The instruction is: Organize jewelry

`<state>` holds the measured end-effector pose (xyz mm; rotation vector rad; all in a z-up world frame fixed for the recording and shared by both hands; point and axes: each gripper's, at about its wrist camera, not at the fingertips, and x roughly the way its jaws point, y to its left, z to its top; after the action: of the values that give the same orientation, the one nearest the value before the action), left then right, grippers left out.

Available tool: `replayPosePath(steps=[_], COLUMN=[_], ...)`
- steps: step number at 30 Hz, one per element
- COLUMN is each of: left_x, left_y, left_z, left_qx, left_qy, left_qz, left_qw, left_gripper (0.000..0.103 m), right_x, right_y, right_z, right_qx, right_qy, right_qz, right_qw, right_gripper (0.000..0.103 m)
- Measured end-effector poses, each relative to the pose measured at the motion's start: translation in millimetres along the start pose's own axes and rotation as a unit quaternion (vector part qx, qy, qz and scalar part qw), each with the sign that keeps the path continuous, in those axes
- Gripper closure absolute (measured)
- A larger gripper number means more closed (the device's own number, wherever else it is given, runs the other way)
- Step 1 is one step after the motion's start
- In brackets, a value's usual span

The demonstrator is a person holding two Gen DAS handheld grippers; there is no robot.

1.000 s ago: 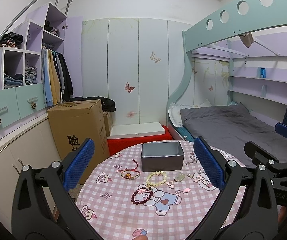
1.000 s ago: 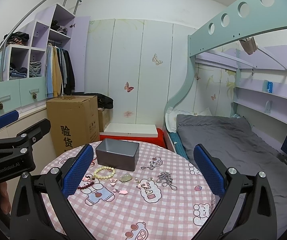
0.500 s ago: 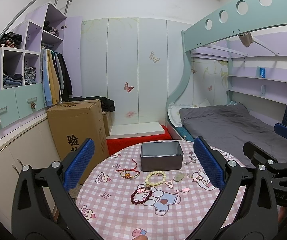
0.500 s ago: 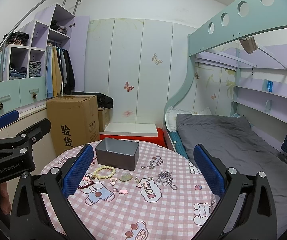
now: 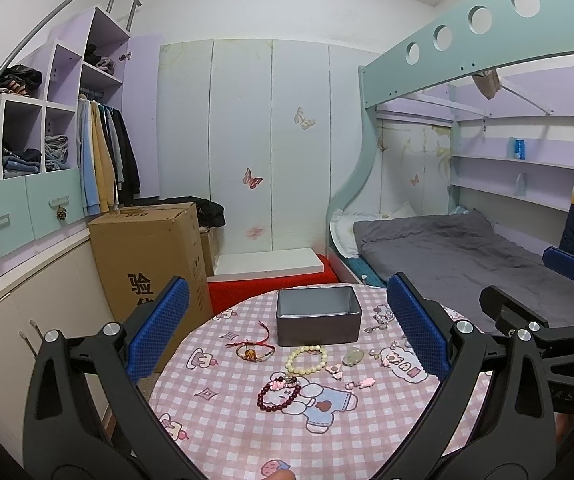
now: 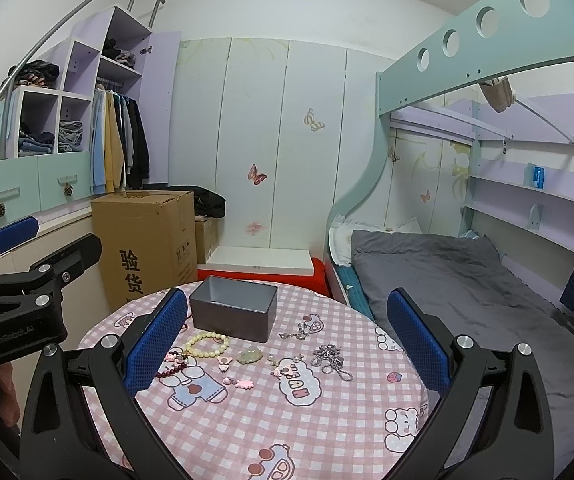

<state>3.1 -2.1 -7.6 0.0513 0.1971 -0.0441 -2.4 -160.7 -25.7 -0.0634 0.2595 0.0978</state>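
Note:
A grey open box (image 5: 318,316) (image 6: 233,313) stands at the far side of a round table with a pink checked cloth (image 5: 247,420) (image 6: 327,420). In front of it lie a cream bead bracelet (image 5: 306,359) (image 6: 208,344), a dark red bead bracelet (image 5: 279,394) (image 6: 173,368), a red cord bracelet (image 5: 253,350), a green stone (image 5: 353,357) (image 6: 249,356), small pink charms (image 5: 363,383) (image 6: 243,383) and a silver chain (image 6: 331,358). My left gripper (image 5: 287,324) and right gripper (image 6: 287,328) hover open and empty above the near side of the table.
A cardboard box (image 5: 149,256) stands left of the table by cabinets and a wardrobe with clothes. A red and white step (image 5: 271,276) lies behind the table. A bunk bed with a grey mattress (image 6: 447,272) fills the right.
Both views have shifted very slightly; the jewelry and box have not moved and both grippers stay open.

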Motion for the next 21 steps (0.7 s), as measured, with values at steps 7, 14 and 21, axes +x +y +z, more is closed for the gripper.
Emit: replayPosePath(steps=[7, 14, 21], left_x=[0.5, 2.3, 11.4], left_y=[-1.1, -0.1, 0.0], left_z=[2.7, 6.0, 5.0], left_qx=[0.007, 0.006, 0.017], left_qy=[-0.003, -0.004, 0.015], left_qz=[0.005, -0.005, -0.010], left_qw=[1.0000, 1.0000, 0.9997], left_gripper=[0.006, 0.006, 0.006], right_x=[2.3, 2.2, 2.1], right_y=[-1.8, -6.7, -12.4], right_z=[2.1, 6.4, 5.5], right_qx=[0.009, 0.013, 0.025], right_qy=[0.004, -0.004, -0.009], right_qz=[0.012, 0.008, 0.004], right_qw=[1.000, 1.000, 1.000], right_gripper=[0.007, 0.007, 0.007])
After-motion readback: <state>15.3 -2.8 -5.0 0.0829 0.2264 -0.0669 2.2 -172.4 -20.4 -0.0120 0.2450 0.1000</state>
